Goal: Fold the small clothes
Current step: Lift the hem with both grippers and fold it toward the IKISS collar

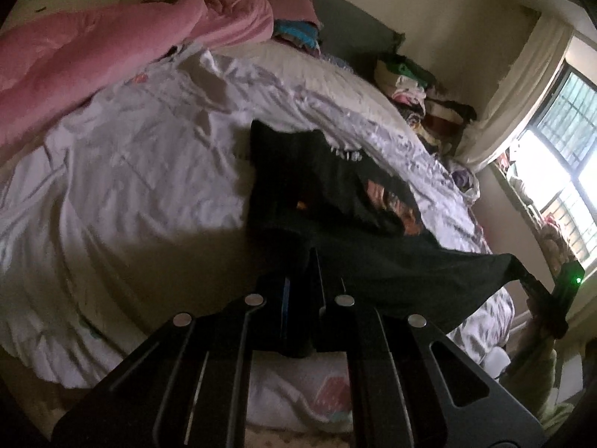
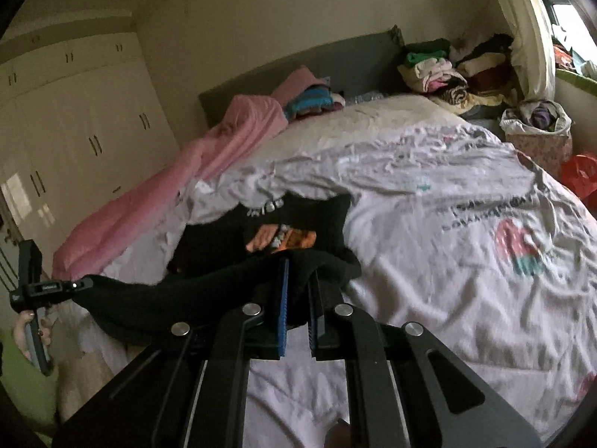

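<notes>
Closest in, the left tool (image 1: 313,272) is clamped on one edge of the black shirt (image 1: 335,190), its fingers (image 1: 315,283) pinched together with dark cloth bunched between them. The shirt's near hem is lifted and stretched taut between the two tools, while the rest, with its orange print facing up, lies on the white sheet (image 1: 130,171) in the middle of the bed. To the left, a pink blanket (image 1: 93,59) runs along the bed's far side toward the grey headboard (image 2: 298,63). On the right, the right tool (image 2: 298,280) grips the shirt's other edge (image 2: 283,231), its blue-padded fingers (image 2: 283,298) closed on a fold of fabric. Beyond the bed's right corner sits a heap of folded clothes (image 2: 447,71), and past it a bright window (image 1: 559,149).
</notes>
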The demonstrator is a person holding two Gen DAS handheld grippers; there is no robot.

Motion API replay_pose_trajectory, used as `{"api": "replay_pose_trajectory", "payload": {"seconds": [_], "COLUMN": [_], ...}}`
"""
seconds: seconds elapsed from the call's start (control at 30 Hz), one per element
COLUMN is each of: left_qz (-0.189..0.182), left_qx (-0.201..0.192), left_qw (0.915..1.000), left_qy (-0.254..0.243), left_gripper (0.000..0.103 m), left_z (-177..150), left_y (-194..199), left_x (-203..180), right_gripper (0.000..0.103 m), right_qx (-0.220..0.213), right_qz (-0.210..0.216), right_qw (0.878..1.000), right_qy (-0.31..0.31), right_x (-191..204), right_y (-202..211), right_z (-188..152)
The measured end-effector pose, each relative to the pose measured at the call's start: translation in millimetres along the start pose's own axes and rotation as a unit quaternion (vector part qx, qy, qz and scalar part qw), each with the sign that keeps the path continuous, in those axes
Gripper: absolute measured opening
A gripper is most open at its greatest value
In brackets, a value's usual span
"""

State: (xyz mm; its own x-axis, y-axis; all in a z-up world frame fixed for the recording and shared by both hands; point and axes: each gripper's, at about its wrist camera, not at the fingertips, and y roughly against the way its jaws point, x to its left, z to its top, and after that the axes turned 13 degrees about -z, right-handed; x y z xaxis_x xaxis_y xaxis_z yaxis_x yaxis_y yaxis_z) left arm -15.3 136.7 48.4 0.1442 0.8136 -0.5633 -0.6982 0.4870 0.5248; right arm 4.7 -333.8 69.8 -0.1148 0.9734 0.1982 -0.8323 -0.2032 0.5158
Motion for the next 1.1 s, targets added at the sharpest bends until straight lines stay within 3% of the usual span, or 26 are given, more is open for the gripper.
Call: {"api": "replay_pose_trajectory", "payload": {"seconds": [0.3,1.1], "left_qz": [0.007,0.04], "left_qx": [-0.03,-0.058], "left_qw": [0.9995,0.9975], "left_qy": [-0.007,-0.004], "left_gripper": [0.002,0.002], "left_z": [41.7,117.2], "left_y": [-7.5,-71.6], "left_x": [-11.6,9.1], "right_gripper": [0.007,0.008], "right_qx": [-0.035,-0.021], "right_qz": [-0.011,-0.068], "right_qw": [0.999,0.997], "right_qy": [0.003,0.009], "right_x": [6.2,8.3], "right_y": [-13.0,-107.6], "right_z": [36.0,91.9]}}
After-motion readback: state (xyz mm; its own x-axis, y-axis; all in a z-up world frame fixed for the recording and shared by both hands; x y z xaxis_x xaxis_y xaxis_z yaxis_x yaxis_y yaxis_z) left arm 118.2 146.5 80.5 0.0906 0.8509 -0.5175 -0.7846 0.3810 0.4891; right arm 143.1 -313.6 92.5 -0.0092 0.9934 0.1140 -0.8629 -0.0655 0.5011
